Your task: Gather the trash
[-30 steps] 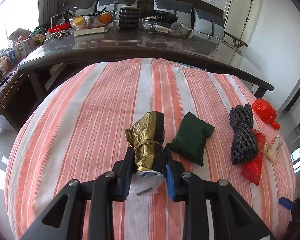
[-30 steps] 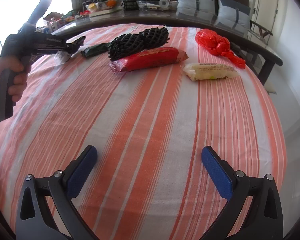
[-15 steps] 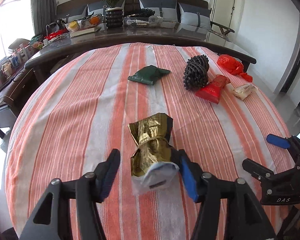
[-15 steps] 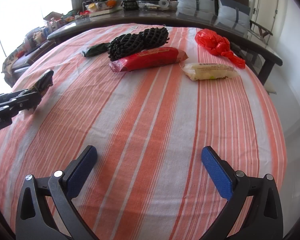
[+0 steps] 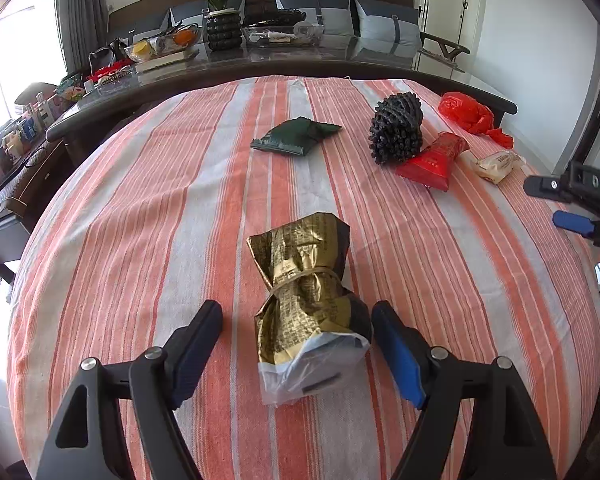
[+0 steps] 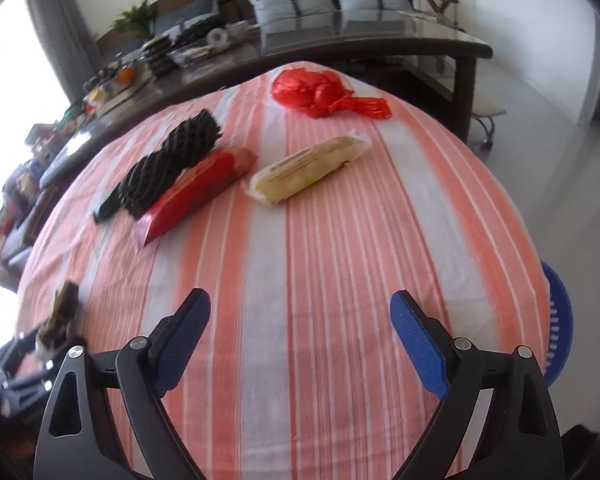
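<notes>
released since a second ago: left gripper [image 5: 296, 348] now spread wide around gold bag [image 5: 306, 292], lying on cloth [image 5: 140, 220] between the fingers. right gripper [image 6: 300, 344] spread too, empty, swung toward pale packet [image 6: 308, 170]. next pickup likely; calls for lowering and closing.

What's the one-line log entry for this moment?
left gripper: open, straddling gold bag lying on cloth | right gripper: open, empty | basket: at table edge
</notes>
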A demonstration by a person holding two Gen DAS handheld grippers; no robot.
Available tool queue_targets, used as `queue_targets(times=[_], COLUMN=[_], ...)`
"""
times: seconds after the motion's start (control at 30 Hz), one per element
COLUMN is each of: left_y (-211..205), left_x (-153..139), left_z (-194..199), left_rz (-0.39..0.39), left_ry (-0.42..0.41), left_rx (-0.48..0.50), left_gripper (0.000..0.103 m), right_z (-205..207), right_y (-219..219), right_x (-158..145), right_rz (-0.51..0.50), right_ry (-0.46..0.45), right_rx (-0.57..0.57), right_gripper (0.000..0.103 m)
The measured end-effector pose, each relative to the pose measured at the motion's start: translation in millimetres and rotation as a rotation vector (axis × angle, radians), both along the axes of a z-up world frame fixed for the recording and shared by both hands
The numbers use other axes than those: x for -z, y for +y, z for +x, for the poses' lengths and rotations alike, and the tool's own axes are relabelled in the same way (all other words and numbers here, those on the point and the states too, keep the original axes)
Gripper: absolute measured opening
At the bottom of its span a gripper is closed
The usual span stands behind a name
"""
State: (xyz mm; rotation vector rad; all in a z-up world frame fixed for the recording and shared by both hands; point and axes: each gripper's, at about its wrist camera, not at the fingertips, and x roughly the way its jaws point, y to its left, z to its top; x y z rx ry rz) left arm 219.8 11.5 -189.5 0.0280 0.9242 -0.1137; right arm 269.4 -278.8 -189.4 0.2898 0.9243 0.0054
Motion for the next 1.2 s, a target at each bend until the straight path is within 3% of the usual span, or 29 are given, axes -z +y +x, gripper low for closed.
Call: queue_targets(times=[0.07, 0.17, 0.33, 0.4, 0.47, 0.57, 0.77, 0.9, 1.0, 1.13, 1.2], left_y=[0, 1, 1, 1, 1, 1, 1, 0, 1, 5, 14], left_x=[0, 0, 0, 0, 1, 1, 0, 1, 1, 0, 0], left_z=[0, 0, 0, 0, 0, 0, 1, 0, 1, -7, -15], left_rz=[-0.002, -0.002, -0.003, -0.001, 0.001, -0.001, 0.0, 0.0, -0.005, 0.005, 0.007], left_ry=[0.0, 0.0, 0.0, 0.0, 0.0, 0.0, 0.0, 0.0, 0.0, 0.004, 0.008], left_rx=[0.0, 0.0, 0.0, 0.0, 0.0, 0.0, 0.0, 0.0, 0.001, 0.04, 0.04], left_gripper=[0.079, 0.079, 0.079, 0.079, 0.079, 0.079, 0.079, 0.079, 0.079, 0.079, 0.079], right_z=[32, 71, 101, 99, 93, 78, 12, -38, -47, -42, -42], right_y=[-11, -10, 11, 14, 12, 8, 47, 78, 87, 82, 80], right_x=[-6, -5, 2, 2, 2, 0, -4, -5, 3, 13, 15], right_rz=[0.072, 0.104, -0.041, -0.09, -0.132, -0.165, -0.238, -0.214, -0.259, -0.238, -0.23], right_ry=[0.034, 0.078, 0.099, 0.099, 0.091, 0.062, -0.032, -0.067, -0.076, -0.071, -0.079], right_rx=[0.08, 0.147, 0.183, 0.173, 0.141, 0.027, -0.465, -0.76, -0.785, -0.664, -0.619], right_gripper=[0.083, 0.074, 0.071, 0.06, 0.039, 0.029, 0.028, 0.028, 0.032, 0.062, 0.066])
